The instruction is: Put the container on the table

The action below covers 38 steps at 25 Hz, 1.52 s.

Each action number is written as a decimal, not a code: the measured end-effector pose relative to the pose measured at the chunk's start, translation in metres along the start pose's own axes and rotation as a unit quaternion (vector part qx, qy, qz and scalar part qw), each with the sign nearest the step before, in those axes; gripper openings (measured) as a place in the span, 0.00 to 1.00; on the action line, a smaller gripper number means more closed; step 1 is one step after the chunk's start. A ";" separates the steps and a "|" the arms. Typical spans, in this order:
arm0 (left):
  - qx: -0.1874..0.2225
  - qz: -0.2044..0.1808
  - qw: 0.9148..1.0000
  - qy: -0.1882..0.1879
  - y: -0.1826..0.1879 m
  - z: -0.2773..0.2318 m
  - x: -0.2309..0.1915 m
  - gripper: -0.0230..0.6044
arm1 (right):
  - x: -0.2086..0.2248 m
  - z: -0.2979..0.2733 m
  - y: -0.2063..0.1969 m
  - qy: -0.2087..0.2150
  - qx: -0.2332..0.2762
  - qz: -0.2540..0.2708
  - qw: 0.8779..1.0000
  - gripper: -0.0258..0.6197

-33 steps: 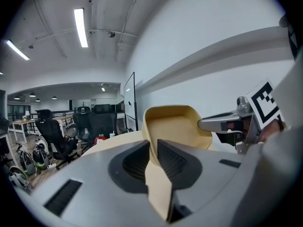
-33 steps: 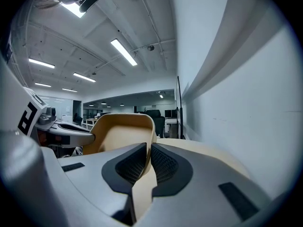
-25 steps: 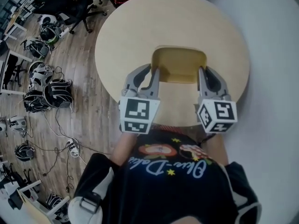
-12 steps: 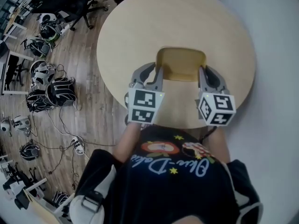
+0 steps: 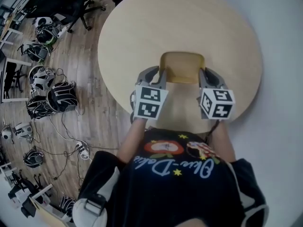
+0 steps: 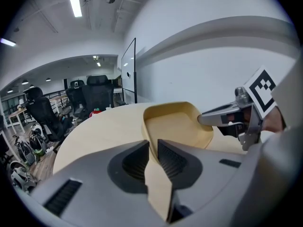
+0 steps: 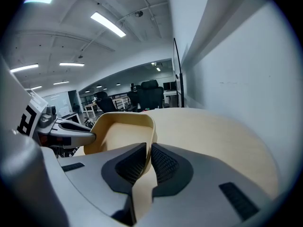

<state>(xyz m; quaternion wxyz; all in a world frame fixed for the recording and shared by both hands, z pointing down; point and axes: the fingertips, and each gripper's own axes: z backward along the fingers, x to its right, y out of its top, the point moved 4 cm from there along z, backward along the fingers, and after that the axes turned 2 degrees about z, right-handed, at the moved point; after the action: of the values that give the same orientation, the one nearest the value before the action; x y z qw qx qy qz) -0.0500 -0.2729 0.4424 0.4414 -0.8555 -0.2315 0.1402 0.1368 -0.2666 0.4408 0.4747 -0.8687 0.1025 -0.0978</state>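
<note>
Yellow container (image 5: 182, 66) over the near part of the round table (image 5: 142, 22) — left gripper (image 5: 160, 78) clamped on its left wall. Right gripper (image 5: 202, 78) clamped on the right wall.

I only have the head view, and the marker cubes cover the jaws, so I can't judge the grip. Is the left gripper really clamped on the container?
Observer: Yes. In the left gripper view, the left gripper has its two jaws pressed on the left wall of the container, with the wall pinched upright between them.
Operator: And the other side?
Observer: Same there. The right gripper view shows the right gripper closed on the right wall, just below the rim, one jaw inside the container and one outside.
</note>
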 end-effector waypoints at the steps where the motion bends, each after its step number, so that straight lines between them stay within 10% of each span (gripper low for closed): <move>1: -0.007 0.001 1.000 -0.003 -0.003 -0.004 -0.002 0.12 | 0.000 -0.005 -0.002 0.000 -0.008 -0.002 1.000 0.08; 38: -0.145 0.044 0.987 -0.060 -0.060 -0.101 -0.026 0.13 | 0.027 -0.093 -0.061 0.004 -0.160 -0.061 0.985 0.09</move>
<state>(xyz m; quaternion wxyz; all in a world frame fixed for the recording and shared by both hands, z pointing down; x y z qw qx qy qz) -0.0436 -0.3266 0.5500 0.2912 -0.9100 -0.2372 0.1754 0.1427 -0.3167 0.5440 0.3219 -0.9377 0.0654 -0.1130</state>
